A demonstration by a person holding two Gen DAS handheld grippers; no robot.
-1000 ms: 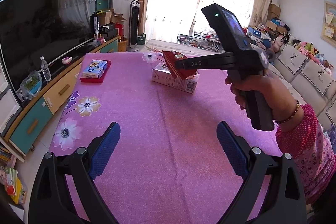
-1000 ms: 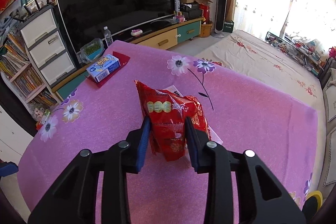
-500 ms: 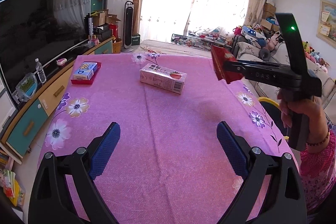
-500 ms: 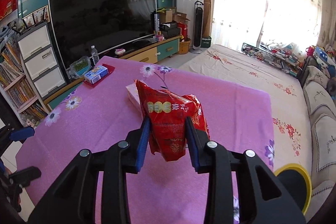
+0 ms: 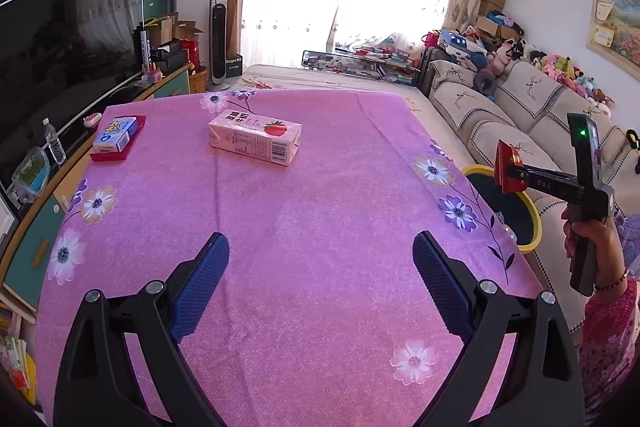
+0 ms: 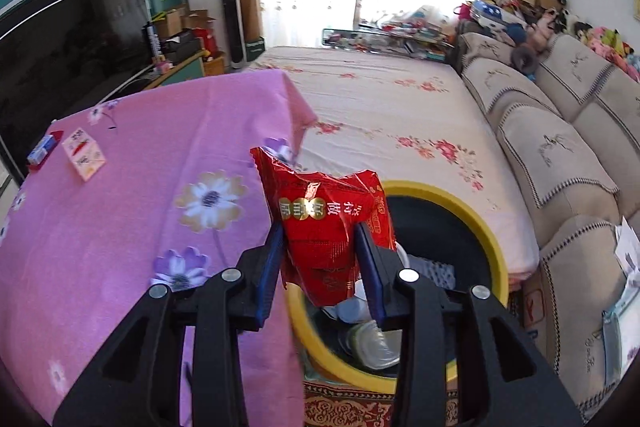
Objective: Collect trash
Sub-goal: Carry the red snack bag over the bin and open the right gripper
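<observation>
My right gripper [image 6: 319, 233] holds a crumpled red snack bag [image 6: 320, 203] over the near rim of a yellow-rimmed trash bin [image 6: 472, 211] beside the table. Its jaws are opening, though the blue pads still touch the bag on both sides. Inside the bin lie cups and other waste. The left wrist view shows the same bag [image 5: 505, 167] and the bin [image 5: 534, 215] at the table's right edge. My left gripper [image 5: 320, 247] stands open and empty above the pink tablecloth [image 5: 320, 195]. A pink milk carton [image 5: 256, 141] lies on its side further back.
A blue box on a red tray [image 5: 118, 135] sits at the table's far left. A beige sofa [image 5: 520, 115] runs along the right, close behind the bin. A TV and low cabinet [image 5: 48, 75] line the left. A flowered mat [image 6: 400, 115] covers the floor beyond.
The right gripper swung right with the red bag, from above the milk carton to over the bin beside the table. The left gripper drifted a little and stayed open.
</observation>
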